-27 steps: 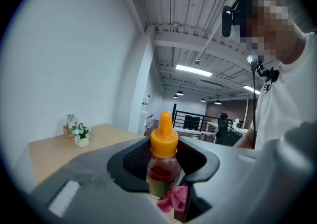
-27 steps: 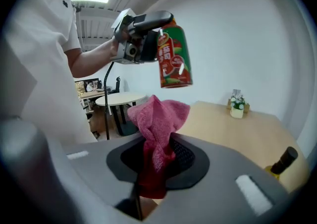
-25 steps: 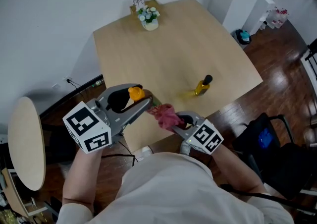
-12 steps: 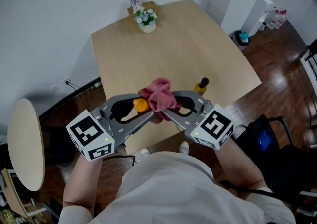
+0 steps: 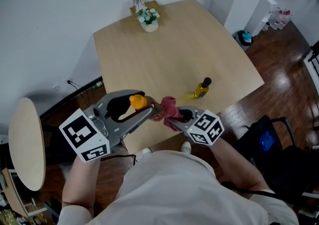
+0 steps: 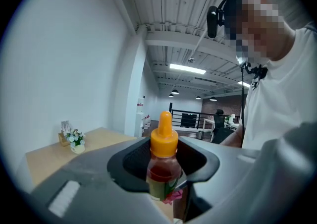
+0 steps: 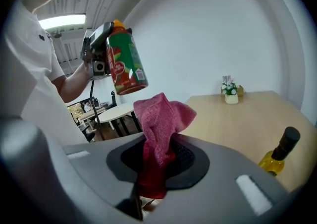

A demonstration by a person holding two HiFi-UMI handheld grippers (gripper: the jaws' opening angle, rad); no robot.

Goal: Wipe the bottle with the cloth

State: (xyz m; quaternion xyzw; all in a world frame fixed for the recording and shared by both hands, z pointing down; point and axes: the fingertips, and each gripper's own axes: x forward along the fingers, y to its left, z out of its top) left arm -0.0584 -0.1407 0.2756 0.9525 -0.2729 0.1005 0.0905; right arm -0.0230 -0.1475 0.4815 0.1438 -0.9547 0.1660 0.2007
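My left gripper (image 5: 148,109) is shut on a sauce bottle (image 5: 137,102) with an orange cap, red contents and a green label, held in the air above the table's near edge. In the left gripper view the bottle (image 6: 163,158) stands upright between the jaws of the left gripper (image 6: 163,184). My right gripper (image 5: 173,117) is shut on a bunched pink cloth (image 5: 167,108), just right of the bottle's lower end. In the right gripper view the cloth (image 7: 159,125) sticks up from the right gripper (image 7: 156,164), close under the bottle (image 7: 125,60); whether they touch is unclear.
On the wooden table (image 5: 169,50) a small yellow oil bottle (image 5: 203,87) with a black cap stands near the right front. A white flower pot (image 5: 148,19) and a card holder (image 5: 138,1) sit at the far edge. A round side table (image 5: 22,142) is at left, a black chair (image 5: 266,139) at right.
Half a second ago the cloth was raised over the bottle beside the orange cap. It has since dropped back down to the bottle's lower right. The left gripper has lifted the bottle slightly.
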